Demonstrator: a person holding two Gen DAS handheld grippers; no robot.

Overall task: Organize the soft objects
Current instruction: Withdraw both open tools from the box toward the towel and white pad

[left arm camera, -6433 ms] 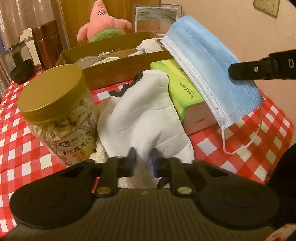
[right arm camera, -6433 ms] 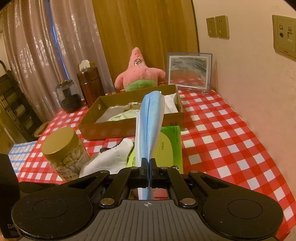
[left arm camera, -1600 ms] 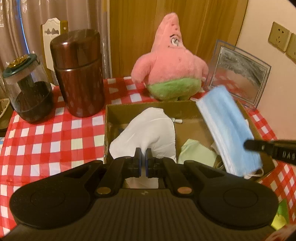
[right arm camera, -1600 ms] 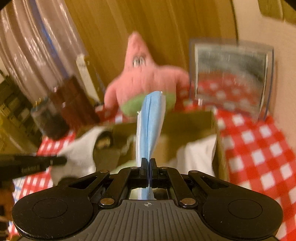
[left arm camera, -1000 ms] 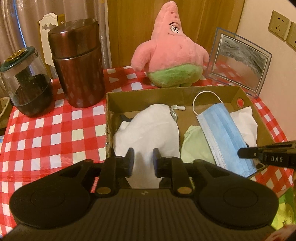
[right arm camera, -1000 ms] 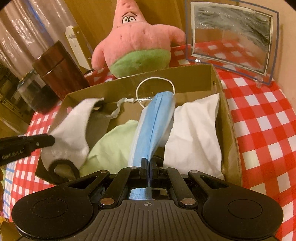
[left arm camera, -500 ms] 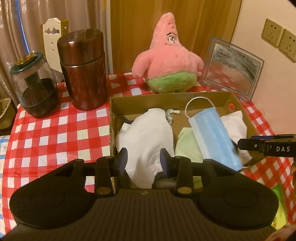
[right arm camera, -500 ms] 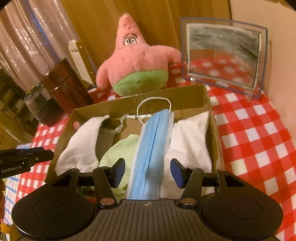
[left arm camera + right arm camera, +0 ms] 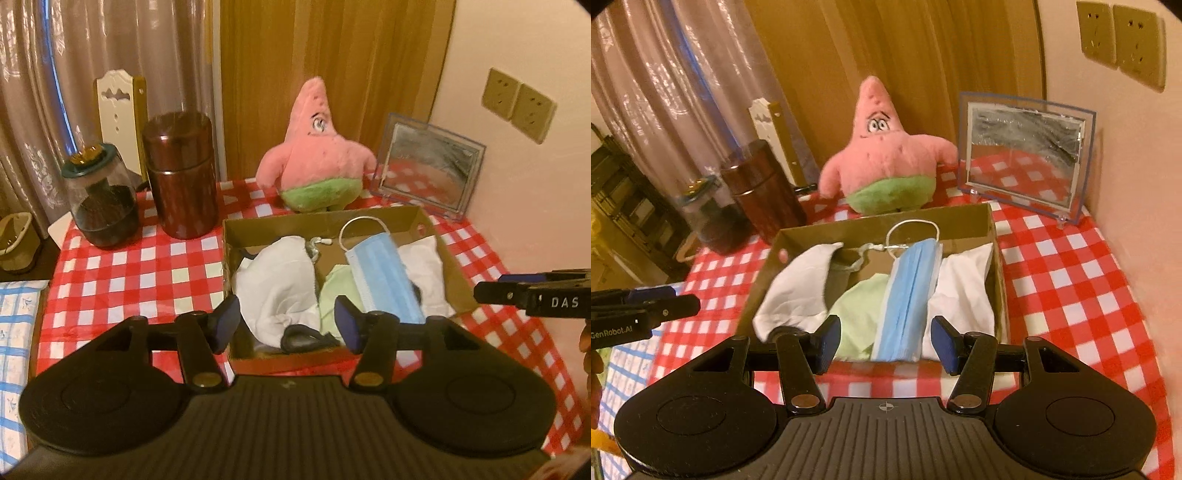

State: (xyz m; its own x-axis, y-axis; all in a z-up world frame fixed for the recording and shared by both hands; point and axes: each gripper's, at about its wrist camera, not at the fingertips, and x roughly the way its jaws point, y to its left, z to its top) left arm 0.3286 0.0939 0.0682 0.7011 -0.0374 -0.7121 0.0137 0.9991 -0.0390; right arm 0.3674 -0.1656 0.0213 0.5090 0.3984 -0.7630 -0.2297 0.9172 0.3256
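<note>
1. My left hand-held gripper [image 9: 286,323] hangs above the near edge of the cardboard box [image 9: 452,275], jaws opening, nothing between them.
2. My right hand-held gripper [image 9: 884,345] stands open and empty over the same edge.
3. Contents: white cloth mask [image 9: 275,282] at left, blue surgical mask [image 9: 910,295] down the middle, over a green cloth [image 9: 858,308] and beside a white pad [image 9: 964,291]; all inside.
4. Risk, as I judge it: the blue mask's near end rides the box lip; a brushing finger could drag it out.
5. Room: checked desk [image 9: 1067,280] is clear at right; plush star [image 9: 886,158] and picture frame [image 9: 1023,158] crowd the far side, jars the left.
</note>
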